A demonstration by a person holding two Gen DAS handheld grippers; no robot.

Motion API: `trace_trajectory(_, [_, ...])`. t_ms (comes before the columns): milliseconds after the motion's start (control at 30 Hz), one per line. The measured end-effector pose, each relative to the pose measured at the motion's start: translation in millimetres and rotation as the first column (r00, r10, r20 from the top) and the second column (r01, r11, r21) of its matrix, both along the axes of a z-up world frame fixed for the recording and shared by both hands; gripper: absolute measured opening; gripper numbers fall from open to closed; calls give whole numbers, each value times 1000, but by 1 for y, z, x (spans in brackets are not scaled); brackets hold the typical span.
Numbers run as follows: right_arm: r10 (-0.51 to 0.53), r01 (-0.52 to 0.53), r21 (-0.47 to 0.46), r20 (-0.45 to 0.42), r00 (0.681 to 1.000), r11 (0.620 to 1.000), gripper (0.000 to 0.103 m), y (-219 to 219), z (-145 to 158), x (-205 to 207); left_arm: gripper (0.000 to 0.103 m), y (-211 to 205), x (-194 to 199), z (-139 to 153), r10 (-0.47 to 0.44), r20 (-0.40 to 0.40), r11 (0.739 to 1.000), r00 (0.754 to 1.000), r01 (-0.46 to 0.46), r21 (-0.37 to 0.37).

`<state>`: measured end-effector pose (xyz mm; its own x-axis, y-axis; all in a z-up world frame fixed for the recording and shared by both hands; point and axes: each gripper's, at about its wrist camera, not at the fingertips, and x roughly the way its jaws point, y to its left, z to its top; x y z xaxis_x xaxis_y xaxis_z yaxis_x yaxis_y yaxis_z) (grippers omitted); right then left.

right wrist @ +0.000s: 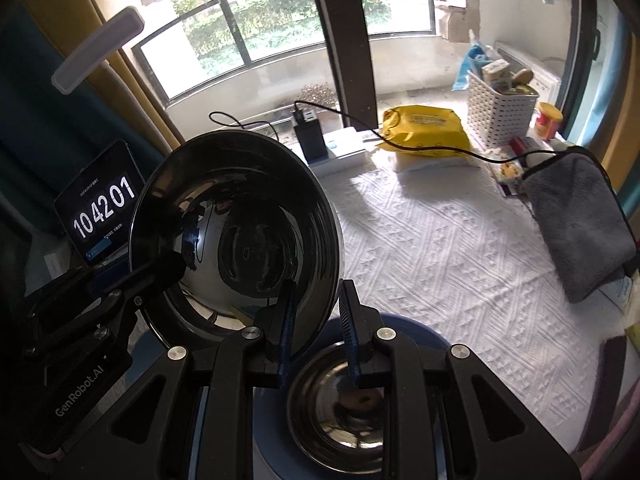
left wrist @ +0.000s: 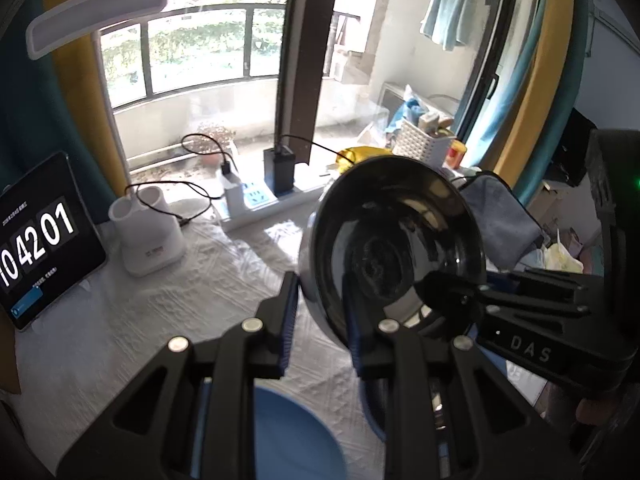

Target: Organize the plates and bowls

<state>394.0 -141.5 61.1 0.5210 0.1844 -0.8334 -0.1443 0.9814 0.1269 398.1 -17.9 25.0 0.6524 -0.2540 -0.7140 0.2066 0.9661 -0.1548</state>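
Both grippers hold one shiny steel bowl (left wrist: 396,240) tilted on edge above the table. My left gripper (left wrist: 322,320) is shut on its near-left rim, one finger inside and one outside. My right gripper (right wrist: 316,328) is shut on the same bowl's (right wrist: 236,232) opposite rim. The right gripper also shows in the left wrist view (left wrist: 520,304), the left one in the right wrist view (right wrist: 132,280). Below, a second steel bowl (right wrist: 340,404) rests on a blue plate (right wrist: 400,328). The blue plate also shows in the left wrist view (left wrist: 296,436).
A white textured cloth (right wrist: 460,264) covers the table. A tablet clock (left wrist: 36,240) and white lamp base (left wrist: 148,232) stand at left. A power strip (left wrist: 256,204), yellow pack (right wrist: 424,132), white basket (right wrist: 500,112) and grey towel (right wrist: 580,216) line the back and right.
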Motion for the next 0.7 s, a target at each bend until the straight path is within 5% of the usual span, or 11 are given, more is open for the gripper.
trace_trajectory(700, [-56, 56, 8, -19, 998, 998, 23, -70, -13, -39, 23, -67, -25, -17, -92, -44, 995, 995, 94, 29])
